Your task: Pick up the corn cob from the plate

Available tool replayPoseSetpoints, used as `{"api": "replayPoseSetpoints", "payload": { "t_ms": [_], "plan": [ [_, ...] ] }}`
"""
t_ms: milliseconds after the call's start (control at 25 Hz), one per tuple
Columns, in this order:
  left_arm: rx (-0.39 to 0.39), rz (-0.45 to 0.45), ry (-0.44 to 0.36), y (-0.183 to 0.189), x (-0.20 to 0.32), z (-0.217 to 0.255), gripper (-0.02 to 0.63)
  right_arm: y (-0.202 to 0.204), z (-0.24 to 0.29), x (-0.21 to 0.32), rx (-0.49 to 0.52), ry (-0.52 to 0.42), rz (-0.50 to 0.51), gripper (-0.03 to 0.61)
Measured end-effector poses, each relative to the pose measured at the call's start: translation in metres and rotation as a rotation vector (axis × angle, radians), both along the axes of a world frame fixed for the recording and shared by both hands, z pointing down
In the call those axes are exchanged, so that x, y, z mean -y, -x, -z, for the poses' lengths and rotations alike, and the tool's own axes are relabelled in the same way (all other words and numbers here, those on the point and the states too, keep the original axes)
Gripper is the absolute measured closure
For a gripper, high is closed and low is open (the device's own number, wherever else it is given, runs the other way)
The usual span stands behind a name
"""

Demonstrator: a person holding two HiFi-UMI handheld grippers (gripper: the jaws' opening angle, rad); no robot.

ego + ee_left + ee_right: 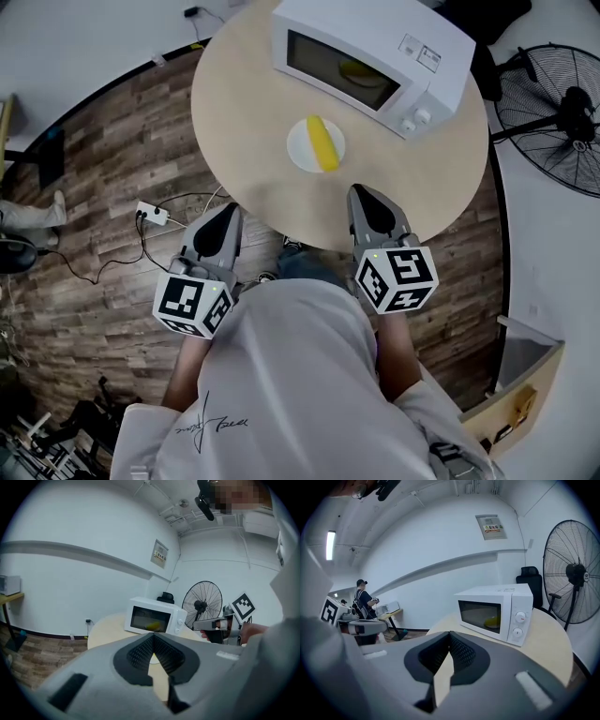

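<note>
- The round tabletop (244,112): its near edge is partly hidden by the right gripper (362,193).
- The microwave (375,56), at the far edge: something yellow inside, hard to make out; its panel print is unreadable.
- The left gripper (229,210) and the right gripper: fingers together, holding nothing.
- The white plate (298,155): near the tabletop's middle.
- The corn cob (324,145): yellow, lying on the plate.
</note>
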State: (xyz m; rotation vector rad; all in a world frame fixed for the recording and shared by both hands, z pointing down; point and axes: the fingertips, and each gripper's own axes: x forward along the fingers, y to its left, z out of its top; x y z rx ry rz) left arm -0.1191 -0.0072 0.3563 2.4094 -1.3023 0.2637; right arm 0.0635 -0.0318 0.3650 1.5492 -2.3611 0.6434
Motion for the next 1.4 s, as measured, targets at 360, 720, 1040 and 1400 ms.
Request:
{"api": "replayPoseSetpoints", "payload": {
  "t_ms": [360,720,1040,1400],
  "plan": [
    [0.004,0.006,-0.016,-0.026,0.025,-0.003,0.620,-0.018,-0.009,0.025,0.013,-0.010,0.028,0.568],
    [0.003,0.016,-0.012,-0.028,0.039,-0.004,0.620,-0.015,-0.011,0.047,0.023,-0.005,0.072,0.568],
    [-0.008,0.014,-0.004,-0.026,0.060,-0.006,0.620,-0.019,-0.016,0.071,0.007,0.010,0.057,0.568],
    [-0.008,0.006,0.020,-0.021,0.087,-0.008,0.620,-0.015,-0.026,0.102,0.009,0.047,0.051,0.568]
  ]
}}
